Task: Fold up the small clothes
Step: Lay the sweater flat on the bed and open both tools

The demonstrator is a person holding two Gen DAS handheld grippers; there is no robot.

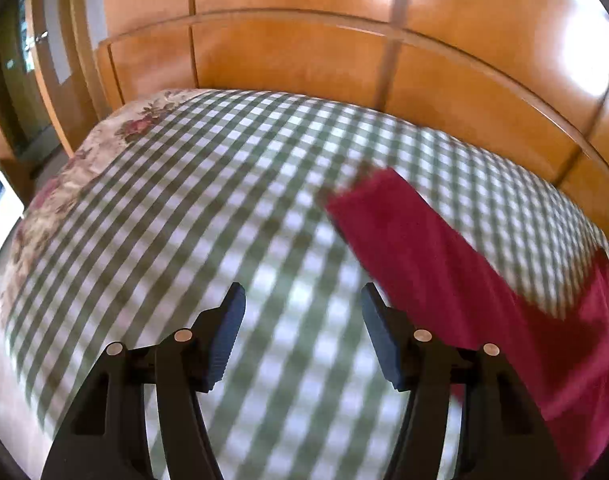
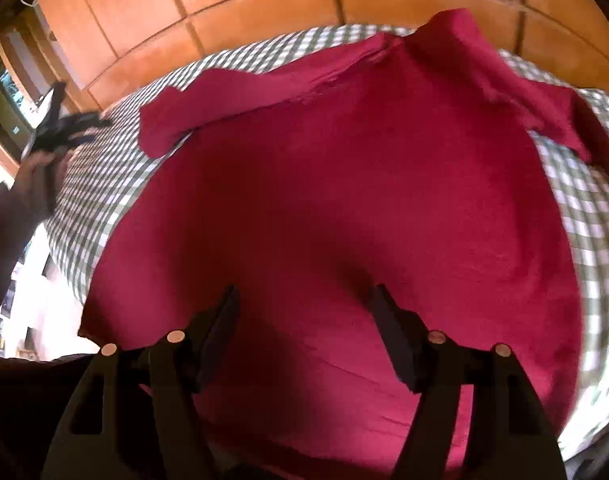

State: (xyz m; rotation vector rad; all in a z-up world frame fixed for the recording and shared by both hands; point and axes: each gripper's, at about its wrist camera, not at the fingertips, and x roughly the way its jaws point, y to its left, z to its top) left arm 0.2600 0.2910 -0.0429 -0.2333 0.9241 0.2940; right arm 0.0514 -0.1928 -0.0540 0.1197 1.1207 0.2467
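While spread flat across checked bedcover [image 2: 584,216], red shirt [image 2: 344,200] near headboard [image 2: 264,12]. Right gripper [image 2: 304,300] above its hem, left gripper [image 1: 302,300] beside sleeve [image 1: 384,216]: both agape, empty. Risk: pinching bedcover too.

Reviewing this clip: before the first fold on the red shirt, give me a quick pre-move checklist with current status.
1. Left gripper open, holding nothing: ok.
2. Right gripper open, holding nothing: ok.
3. Red shirt spread out on the checked bedcover: ok.
4. Left sleeve laid straight: not ok, it angles out across the bedcover.
5. Left gripper lined up with the shirt: not ok, it points at bare cover beside the sleeve.
6. Hem flat: cannot tell, the right gripper hides it.
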